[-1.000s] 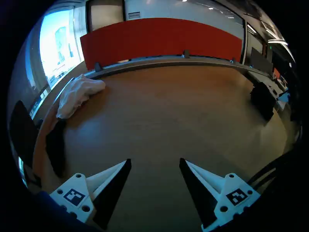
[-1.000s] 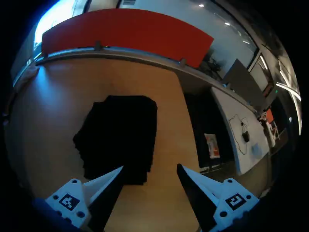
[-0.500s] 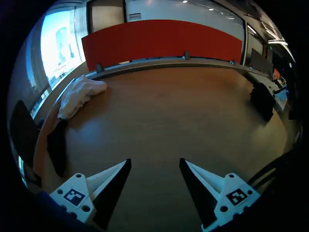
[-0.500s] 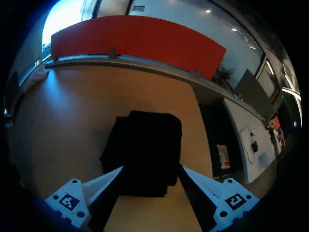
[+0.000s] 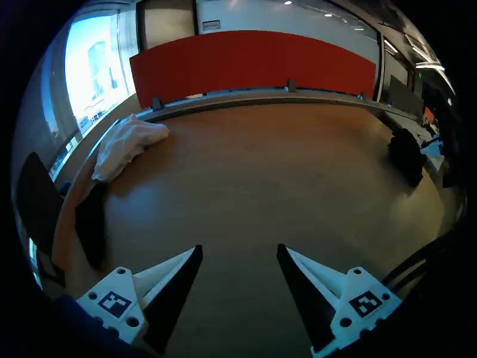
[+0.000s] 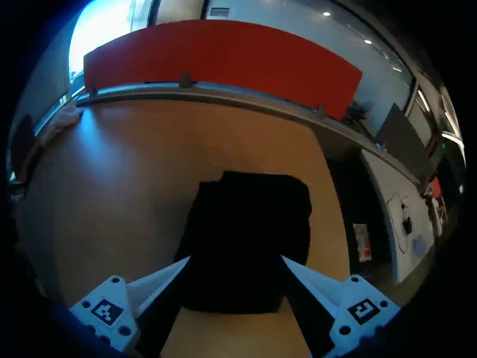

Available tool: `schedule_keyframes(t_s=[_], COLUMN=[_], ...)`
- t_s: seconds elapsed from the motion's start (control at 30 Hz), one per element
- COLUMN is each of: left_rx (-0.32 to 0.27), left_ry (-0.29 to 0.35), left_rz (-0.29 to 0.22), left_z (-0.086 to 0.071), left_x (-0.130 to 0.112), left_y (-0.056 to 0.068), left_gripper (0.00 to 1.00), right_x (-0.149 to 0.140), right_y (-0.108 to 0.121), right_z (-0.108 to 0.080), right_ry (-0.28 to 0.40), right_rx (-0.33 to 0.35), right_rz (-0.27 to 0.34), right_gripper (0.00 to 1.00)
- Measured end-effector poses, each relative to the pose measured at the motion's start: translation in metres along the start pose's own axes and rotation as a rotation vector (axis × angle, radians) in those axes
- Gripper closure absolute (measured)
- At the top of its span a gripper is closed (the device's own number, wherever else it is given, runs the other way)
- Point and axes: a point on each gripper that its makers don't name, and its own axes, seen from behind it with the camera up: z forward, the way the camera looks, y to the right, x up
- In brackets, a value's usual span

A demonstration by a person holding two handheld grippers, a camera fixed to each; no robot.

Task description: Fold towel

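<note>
The black towel (image 6: 247, 232) lies flat, a dark square shape just in front of the right claw (image 6: 234, 258), its near edge between the two fingers. It is too dark to see folds

A broad wooden worktop (image 5: 268, 173) of warm orange-brown runs back to a grey rail (image 5: 250, 97), behind which a long red partition panel (image 5: 256, 59) stands upright along its far edge. Bright daylight comes through a tall window (image 5: 92, 71) at the left of the left gripper view, and small ceiling lights (image 6: 326, 13) glow above the panel. In the right gripper view a white desk (image 6: 387, 197) stands beyond the worktop's right edge, across a dark gap.
</note>
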Motion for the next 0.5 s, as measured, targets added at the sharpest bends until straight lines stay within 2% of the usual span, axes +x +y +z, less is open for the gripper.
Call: schedule_keyframes(t_s=[0.3, 0.5], left_rx=[-0.001, 0.000], left_ry=[-0.004, -0.003], left_rz=[0.005, 0.010], left_z=[0.001, 0.003], left_x=[0.000, 0.002], left_y=[0.001, 0.001], left_gripper=[0.08, 0.08], right_x=[-0.028, -0.023], right_y=[-0.002, -0.001], right_z=[0.008, 0.006], right_ry=[-0.045, -0.030], right_rx=[0.008, 0.009], right_rz=[0.011, 0.022], right_gripper=[0.03, 0.03])
